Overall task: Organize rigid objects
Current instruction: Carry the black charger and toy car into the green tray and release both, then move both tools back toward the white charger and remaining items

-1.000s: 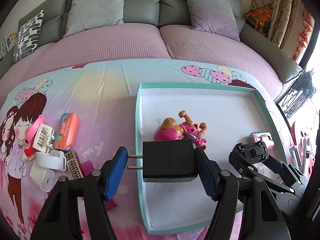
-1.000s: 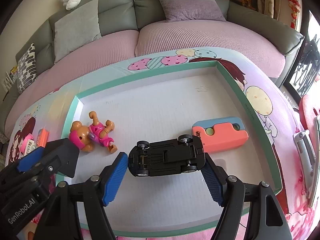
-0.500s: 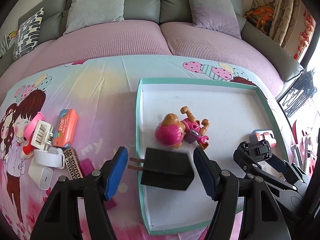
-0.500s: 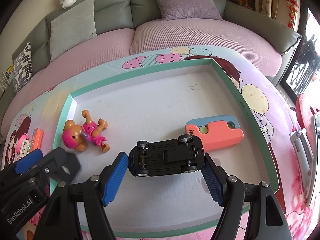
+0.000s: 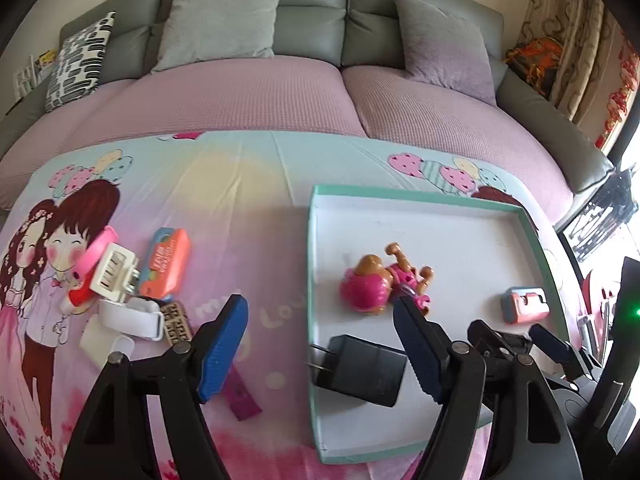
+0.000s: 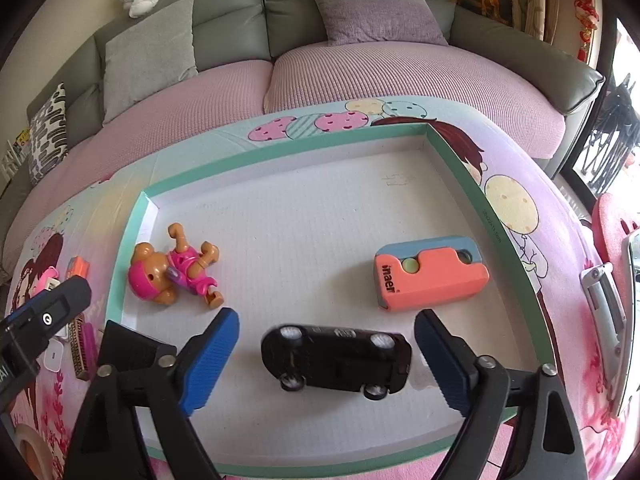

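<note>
My left gripper (image 5: 320,348) hovers over the near left corner of the teal-rimmed white tray (image 5: 312,248). Its jaws are opening, and the black plug charger (image 5: 362,370) lies loose on the tray floor below them, its prongs at the left wall. My right gripper (image 6: 326,364) is also opening; the black toy car (image 6: 336,360) lies wheels-up on the tray (image 6: 460,168) between the pads, touching neither. A pink-and-brown dog figure (image 6: 172,272) and an orange-and-blue box (image 6: 428,276) also lie in the tray.
Left of the tray, on the cartoon-print cloth, lies a cluster: an orange case (image 5: 168,264), a white clip (image 5: 114,272), a white band (image 5: 132,316), a patterned block (image 5: 176,320) and a magenta strip (image 5: 240,396). A pink-covered sofa (image 5: 280,92) with cushions stands behind.
The left jaws spread and let go of the charger, which dropped onto the tray floor; the left gripper rose slightly. The right jaws spread and the car settled onto the tray floor.
</note>
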The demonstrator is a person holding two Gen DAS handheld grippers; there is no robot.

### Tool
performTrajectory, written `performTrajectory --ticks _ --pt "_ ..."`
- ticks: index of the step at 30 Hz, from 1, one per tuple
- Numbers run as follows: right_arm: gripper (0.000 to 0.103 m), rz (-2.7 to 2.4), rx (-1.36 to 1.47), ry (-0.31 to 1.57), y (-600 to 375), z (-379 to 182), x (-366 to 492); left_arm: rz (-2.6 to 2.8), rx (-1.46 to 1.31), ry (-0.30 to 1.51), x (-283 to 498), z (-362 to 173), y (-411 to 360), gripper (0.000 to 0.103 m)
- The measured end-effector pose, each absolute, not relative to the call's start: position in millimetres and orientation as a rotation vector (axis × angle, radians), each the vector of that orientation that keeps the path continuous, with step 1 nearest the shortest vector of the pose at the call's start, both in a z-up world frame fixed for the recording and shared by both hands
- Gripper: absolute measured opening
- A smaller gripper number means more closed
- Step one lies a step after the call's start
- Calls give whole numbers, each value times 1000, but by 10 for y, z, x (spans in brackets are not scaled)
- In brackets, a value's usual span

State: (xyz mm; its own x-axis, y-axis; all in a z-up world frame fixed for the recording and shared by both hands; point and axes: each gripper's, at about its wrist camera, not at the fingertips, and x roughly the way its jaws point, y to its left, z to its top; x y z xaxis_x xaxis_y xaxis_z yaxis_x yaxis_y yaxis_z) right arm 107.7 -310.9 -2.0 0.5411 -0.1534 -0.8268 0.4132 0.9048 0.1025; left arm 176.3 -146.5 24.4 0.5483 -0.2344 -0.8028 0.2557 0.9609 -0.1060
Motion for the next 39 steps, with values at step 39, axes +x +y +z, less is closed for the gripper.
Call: performTrajectory --ticks 39 --pt "103 46 148 851 -1652 175 1473 239 -109 892 1910 268 402 99"
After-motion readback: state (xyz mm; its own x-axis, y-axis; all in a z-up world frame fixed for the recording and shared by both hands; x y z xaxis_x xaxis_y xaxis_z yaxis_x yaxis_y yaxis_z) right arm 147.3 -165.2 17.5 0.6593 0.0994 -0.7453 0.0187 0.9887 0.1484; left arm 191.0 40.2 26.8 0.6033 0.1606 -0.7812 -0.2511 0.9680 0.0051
